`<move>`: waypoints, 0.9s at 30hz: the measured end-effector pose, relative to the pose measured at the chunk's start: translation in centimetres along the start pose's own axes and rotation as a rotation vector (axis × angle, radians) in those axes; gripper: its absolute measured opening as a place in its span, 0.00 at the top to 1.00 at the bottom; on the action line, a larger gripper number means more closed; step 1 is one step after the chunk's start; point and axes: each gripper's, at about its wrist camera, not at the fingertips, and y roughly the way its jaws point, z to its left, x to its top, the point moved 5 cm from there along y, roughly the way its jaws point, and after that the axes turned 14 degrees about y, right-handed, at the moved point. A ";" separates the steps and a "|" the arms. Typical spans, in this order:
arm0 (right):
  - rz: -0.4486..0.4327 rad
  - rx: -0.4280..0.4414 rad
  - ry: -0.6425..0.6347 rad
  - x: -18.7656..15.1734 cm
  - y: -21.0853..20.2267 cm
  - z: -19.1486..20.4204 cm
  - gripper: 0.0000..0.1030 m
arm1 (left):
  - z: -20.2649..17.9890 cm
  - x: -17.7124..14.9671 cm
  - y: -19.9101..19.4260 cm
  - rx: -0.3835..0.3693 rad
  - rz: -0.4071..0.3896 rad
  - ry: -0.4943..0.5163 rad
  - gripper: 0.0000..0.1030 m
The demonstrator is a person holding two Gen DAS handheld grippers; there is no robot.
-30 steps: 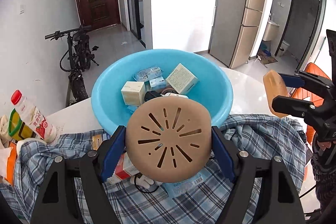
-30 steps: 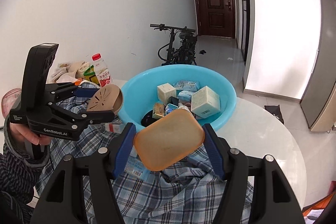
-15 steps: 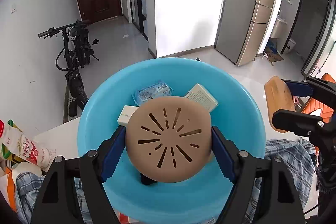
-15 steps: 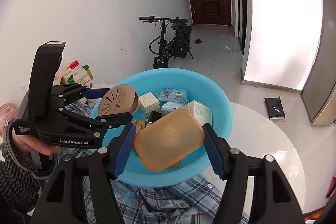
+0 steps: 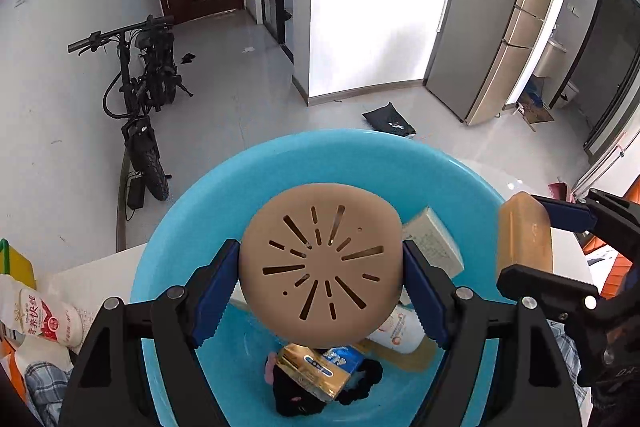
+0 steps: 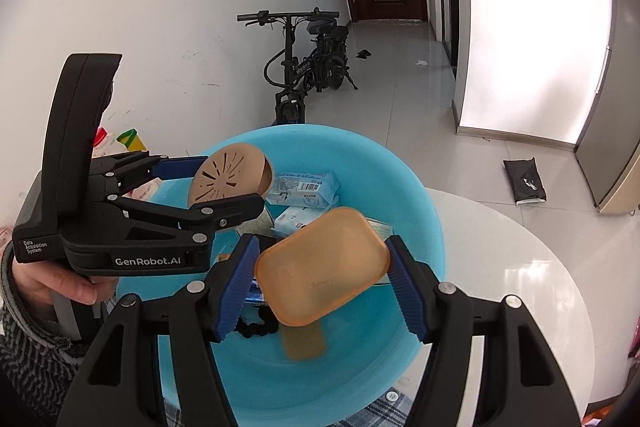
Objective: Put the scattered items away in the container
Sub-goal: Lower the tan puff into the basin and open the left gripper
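My left gripper (image 5: 320,275) is shut on a round tan slotted lid (image 5: 320,263) and holds it over the blue basin (image 5: 192,227). My right gripper (image 6: 322,279) is shut on an orange rounded plastic dish (image 6: 322,265), also above the basin (image 6: 400,187). The basin holds several boxes, tissue packs (image 6: 304,187), a gold packet (image 5: 316,371) and a black item. The right gripper with its dish (image 5: 524,239) shows at the right of the left wrist view. The left gripper with its lid (image 6: 228,179) shows at the left of the right wrist view.
The basin stands on a white round table (image 6: 520,259). A plaid shirt (image 6: 384,411) lies at the table's near edge. A drink bottle (image 5: 44,319) and bags stand at the left. A black bicycle (image 6: 308,67) leans at the wall on the floor beyond.
Both grippers have moved forward from above the plaid shirt to above the basin, each keeping its item. The basin now fills the lower part of both views.
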 end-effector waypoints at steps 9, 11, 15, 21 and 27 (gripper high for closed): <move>0.020 -0.026 0.037 1.3 2.0 -2.1 0.39 | 0.8 0.8 3.0 -0.045 0.047 -0.015 0.20; 0.024 -0.027 0.039 1.3 2.1 -2.1 0.38 | 0.8 0.7 3.1 -0.053 0.043 -0.016 0.18; 0.030 -0.026 0.030 0.9 1.9 -1.8 0.39 | 1.0 0.3 3.0 -0.044 0.050 -0.020 0.18; 0.023 -0.020 0.003 0.5 0.9 -1.1 0.39 | 0.7 0.7 1.7 -0.017 0.016 -0.008 0.18; 0.010 -0.013 -0.014 0.0 -0.5 -0.6 0.39 | 0.6 1.1 0.3 0.004 -0.022 -0.023 0.18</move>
